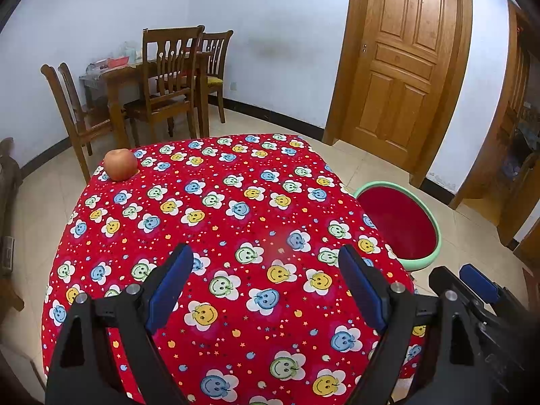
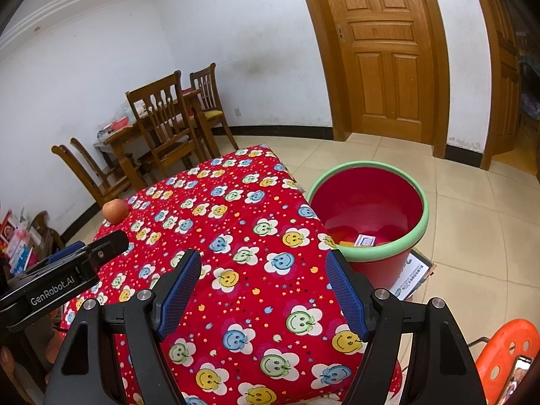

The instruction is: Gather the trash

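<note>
A small table with a red smiley-flower cloth (image 1: pixel 236 236) fills both views (image 2: pixel 236 236). A red bucket with a green rim (image 2: pixel 422 229) stands on the floor at the table's right side; a small box and other scraps (image 2: pixel 364 240) lie at its bottom. It also shows in the left wrist view (image 1: pixel 435 222). My left gripper (image 1: pixel 266 260) is open and empty above the near half of the cloth. My right gripper (image 2: pixel 263 266) is open and empty above the cloth's near right part, close to the bucket.
An apple (image 1: pixel 120 164) sits at the table's far left corner, also in the right wrist view (image 2: pixel 115 211). A wooden dining table with chairs (image 1: pixel 162 77) stands behind. A wooden door (image 1: pixel 401 67) is at the back right. An orange stool (image 2: pixel 506 354) stands at the near right.
</note>
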Demonstrator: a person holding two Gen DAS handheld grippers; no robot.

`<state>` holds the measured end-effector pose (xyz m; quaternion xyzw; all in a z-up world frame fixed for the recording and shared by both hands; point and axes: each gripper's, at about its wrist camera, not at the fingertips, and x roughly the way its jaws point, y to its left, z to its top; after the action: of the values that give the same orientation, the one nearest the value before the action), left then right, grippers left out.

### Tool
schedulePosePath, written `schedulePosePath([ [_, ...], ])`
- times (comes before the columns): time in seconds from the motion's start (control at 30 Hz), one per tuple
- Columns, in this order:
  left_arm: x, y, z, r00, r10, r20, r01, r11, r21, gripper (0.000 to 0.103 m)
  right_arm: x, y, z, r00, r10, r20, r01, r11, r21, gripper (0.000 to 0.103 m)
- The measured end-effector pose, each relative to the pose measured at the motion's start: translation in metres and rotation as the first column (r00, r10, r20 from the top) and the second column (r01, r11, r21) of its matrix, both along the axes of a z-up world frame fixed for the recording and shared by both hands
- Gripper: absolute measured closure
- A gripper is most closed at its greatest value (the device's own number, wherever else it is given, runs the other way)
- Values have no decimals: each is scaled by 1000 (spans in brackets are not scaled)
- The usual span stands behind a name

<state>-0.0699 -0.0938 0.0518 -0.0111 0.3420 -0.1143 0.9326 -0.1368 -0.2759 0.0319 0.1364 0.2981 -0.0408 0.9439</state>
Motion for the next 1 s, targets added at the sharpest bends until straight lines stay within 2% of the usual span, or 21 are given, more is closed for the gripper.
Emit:
schedulePosePath([
  [1.0, 1, 1, 0, 1000, 0, -5, 0, 1000, -2, 16, 1, 0, 0, 1000, 1, -2, -1, 1000, 2, 26],
])
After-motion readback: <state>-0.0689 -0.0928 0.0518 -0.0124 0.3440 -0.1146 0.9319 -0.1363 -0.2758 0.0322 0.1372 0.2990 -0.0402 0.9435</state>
